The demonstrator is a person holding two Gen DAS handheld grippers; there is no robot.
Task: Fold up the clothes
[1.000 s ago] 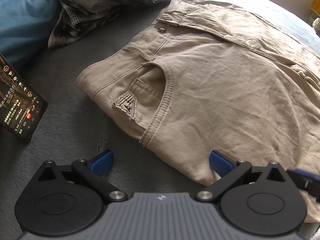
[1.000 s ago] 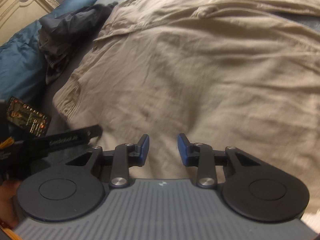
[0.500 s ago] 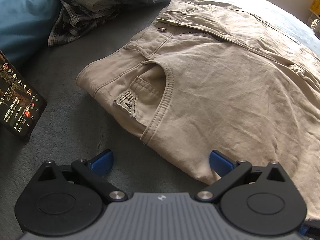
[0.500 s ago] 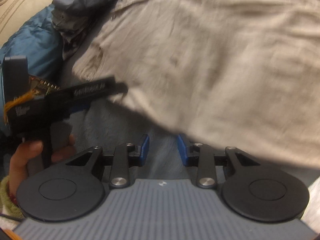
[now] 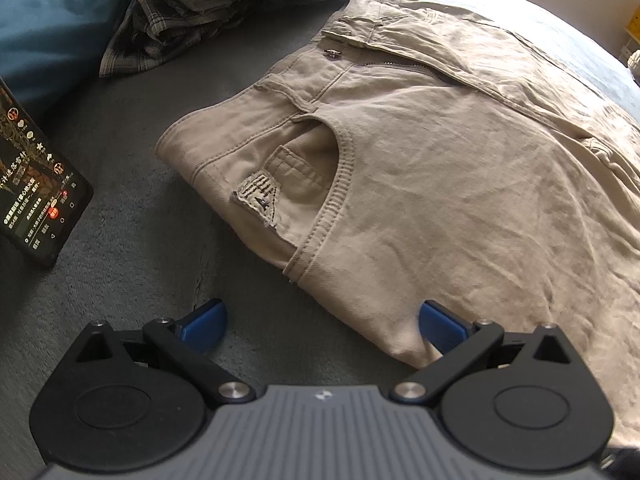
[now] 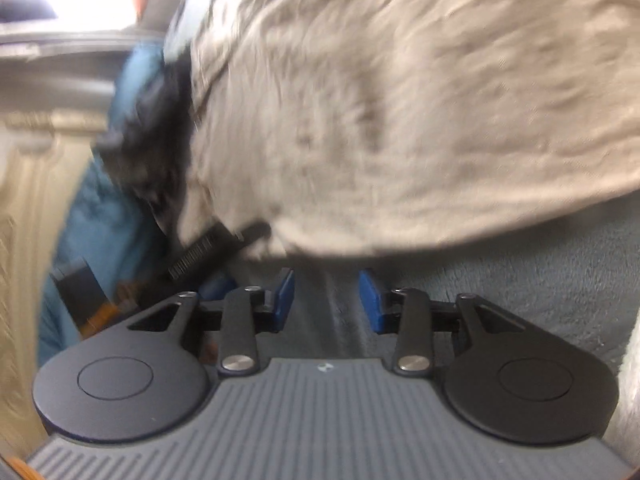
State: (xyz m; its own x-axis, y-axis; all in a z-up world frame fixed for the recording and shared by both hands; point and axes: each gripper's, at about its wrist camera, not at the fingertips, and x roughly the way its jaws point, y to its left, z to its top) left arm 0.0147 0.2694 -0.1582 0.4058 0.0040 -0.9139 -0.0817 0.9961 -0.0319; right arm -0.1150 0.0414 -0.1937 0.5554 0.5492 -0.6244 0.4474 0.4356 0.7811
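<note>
We see bare grey bed point(image 5: 132, 240) open on the near left, between the phone point(image 5: 36, 184) at the left edge and the khaki trousers point(image 5: 420, 184), which cover the whole right and far side. The left claw point(image 5: 322, 326) stands wide, its right finger at the trousers' near edge. Far left, a pile of clothes point(image 5: 180, 4) and a blue pillow point(image 5: 48, 32) close the way. Our right claw point(image 6: 326, 300) is opening over bare bed, nothing between its fingers, the trousers just beyond.

Black claw point(image 5: 322, 326) linkages, blue pads point(image 5: 204, 324) — ribbed grey housing
</note>
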